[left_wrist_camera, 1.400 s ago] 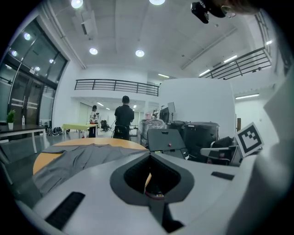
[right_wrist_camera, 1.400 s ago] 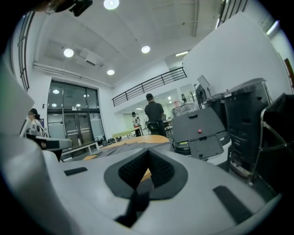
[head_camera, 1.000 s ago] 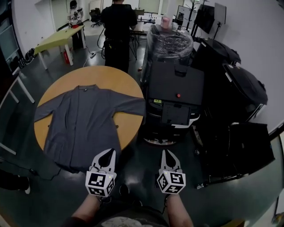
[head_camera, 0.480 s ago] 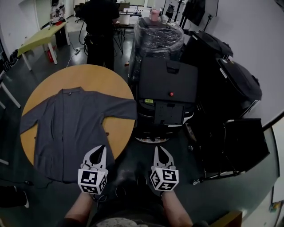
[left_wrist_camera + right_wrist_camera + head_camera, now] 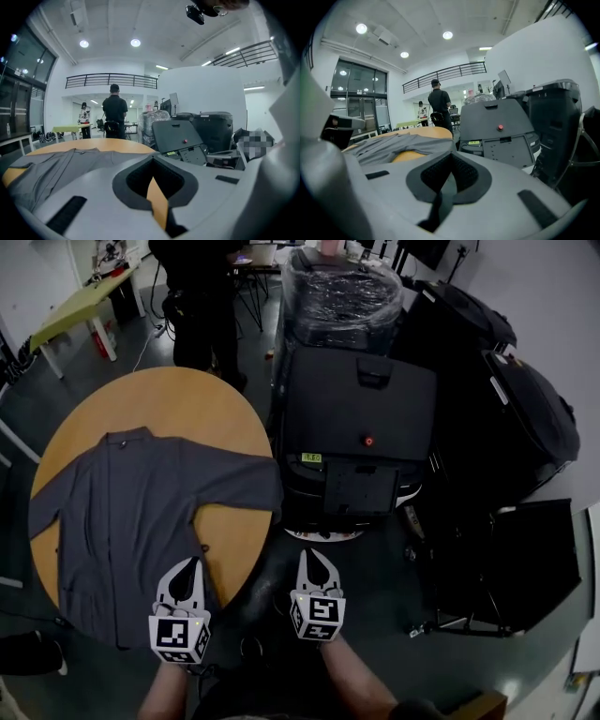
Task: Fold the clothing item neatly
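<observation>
A grey long-sleeved garment (image 5: 141,512) lies spread flat, sleeves out, on the round wooden table (image 5: 178,399); its hem hangs over the near edge. My left gripper (image 5: 190,566) is shut and empty, its tips just at the table's near rim beside the hem. The right gripper (image 5: 312,557) is also shut and empty, held over the dark floor to the right of the table. From the left gripper view the garment (image 5: 56,164) stretches ahead on the table (image 5: 110,146). The right gripper view shows the garment (image 5: 393,143) off to the left.
A black machine (image 5: 361,427) with a red button stands right of the table, with a plastic-wrapped load (image 5: 342,296) behind it. Black cases (image 5: 506,399) fill the right side. A person (image 5: 197,287) stands beyond the table, and a green table (image 5: 75,306) is at the far left.
The head view has swung so the table and garment sit further left and lower. Both grippers have drifted left in view, still shut and empty. The garment has not moved.
</observation>
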